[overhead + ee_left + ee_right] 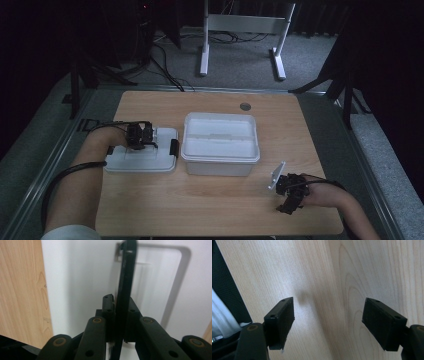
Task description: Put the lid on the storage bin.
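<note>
**Left fingers clamp the lid's handle**

One white lid (142,157) lies flat on the bench (210,210), just left of one open white box (220,142). The left gripper (140,137) sits over the lid, its fingers (108,312) clenched on the thin black handle (126,287) that stands up from the lid's middle. A second black piece, probably a latch (174,148), sits at the lid's right end.

The lid looks like light, stiff moulded plastic, smooth and likely slippery on its broad faces, so the raised handle is the sound place to take hold. Gripped at the centre, it should lift level; a pinch near one end would let it tip. The handle is narrow, so it may swivel between the pads if swung fast.

The right gripper (290,192) rests on the bare bench near the front right corner, well apart from the box, its fingers (280,320) released wide with nothing between them.

Count: one lid, one box, one handle, two grippers.
</note>
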A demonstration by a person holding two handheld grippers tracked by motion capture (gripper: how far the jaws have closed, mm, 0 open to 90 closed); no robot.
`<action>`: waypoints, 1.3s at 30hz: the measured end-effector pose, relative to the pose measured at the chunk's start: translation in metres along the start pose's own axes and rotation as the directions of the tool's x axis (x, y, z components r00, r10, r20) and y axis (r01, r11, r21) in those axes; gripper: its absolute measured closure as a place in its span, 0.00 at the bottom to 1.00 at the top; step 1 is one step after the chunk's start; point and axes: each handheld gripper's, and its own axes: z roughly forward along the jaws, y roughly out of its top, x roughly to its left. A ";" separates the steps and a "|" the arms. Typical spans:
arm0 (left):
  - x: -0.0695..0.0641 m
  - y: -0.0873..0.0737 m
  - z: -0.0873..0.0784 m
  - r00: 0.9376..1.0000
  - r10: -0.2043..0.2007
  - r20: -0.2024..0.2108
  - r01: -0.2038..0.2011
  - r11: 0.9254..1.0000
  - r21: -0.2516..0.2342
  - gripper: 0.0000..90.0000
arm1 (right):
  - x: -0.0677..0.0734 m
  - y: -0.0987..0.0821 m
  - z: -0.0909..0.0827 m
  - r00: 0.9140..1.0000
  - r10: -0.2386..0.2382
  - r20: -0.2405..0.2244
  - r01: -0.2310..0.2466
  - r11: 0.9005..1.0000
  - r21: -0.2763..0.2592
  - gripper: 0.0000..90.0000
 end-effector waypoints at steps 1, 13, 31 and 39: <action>0.000 -0.001 0.000 1.000 -0.007 0.010 0.007 1.000 -0.004 0.93 | 0.000 0.000 0.001 1.000 0.001 0.001 -0.001 1.000 0.003 0.28; -0.003 -0.009 -0.023 1.000 -0.003 0.020 0.004 1.000 -0.025 0.93 | -0.002 0.002 0.002 1.000 0.001 -0.003 -0.001 1.000 0.014 0.23; 0.010 -0.018 -0.117 0.997 -0.045 -0.058 0.044 0.999 -0.019 0.93 | 0.000 -0.001 0.004 1.000 0.003 -0.012 -0.003 1.000 0.020 0.23; 0.014 -0.004 -0.160 0.995 -0.052 -0.087 0.049 0.998 -0.037 0.93 | 0.001 -0.003 0.005 1.000 0.003 -0.018 -0.002 0.999 0.035 0.23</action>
